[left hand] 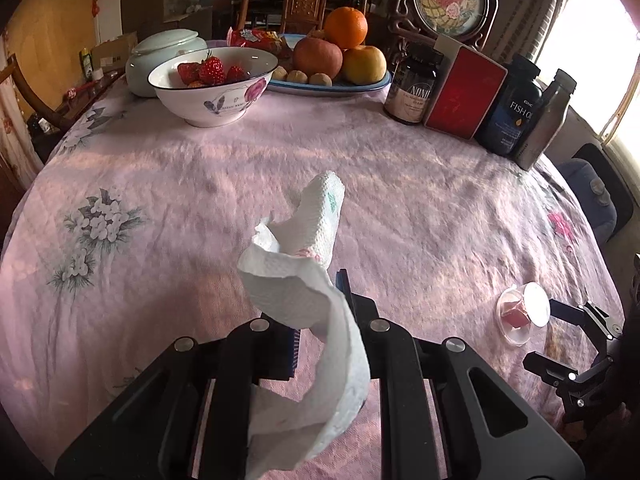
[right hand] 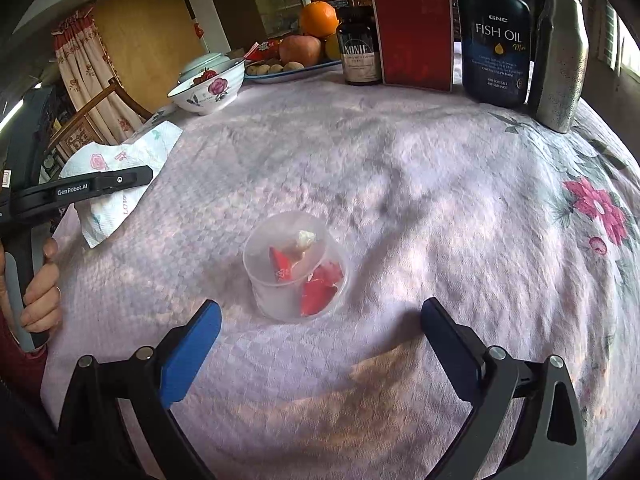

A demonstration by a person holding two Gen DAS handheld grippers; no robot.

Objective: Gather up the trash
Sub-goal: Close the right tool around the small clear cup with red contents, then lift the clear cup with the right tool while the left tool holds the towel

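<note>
A crumpled white paper towel point(left hand: 298, 276) with small printed flowers hangs above the pink tablecloth point(left hand: 180, 168), and my left gripper point(left hand: 320, 312) is shut on it. The towel drapes down over the jaws and hides part of them. In the right wrist view the same towel point(right hand: 120, 168) shows at the left, pinched in the left gripper point(right hand: 132, 178), with a person's hand point(right hand: 40, 292) on the handle. A small clear plastic cup point(right hand: 296, 268) with red scraps inside lies on its side on the cloth. My right gripper point(right hand: 320, 312) stands open just in front of it, not touching. The cup point(left hand: 520, 314) also shows in the left wrist view.
At the far edge stand a floral bowl of strawberries point(left hand: 212, 84), a plate of fruit point(left hand: 332, 88), a dark supplement jar point(right hand: 358, 52), a red box point(right hand: 416, 36), a fish oil bottle point(right hand: 496, 40) and a metal flask point(right hand: 560, 52). Wooden chairs stand beyond the table.
</note>
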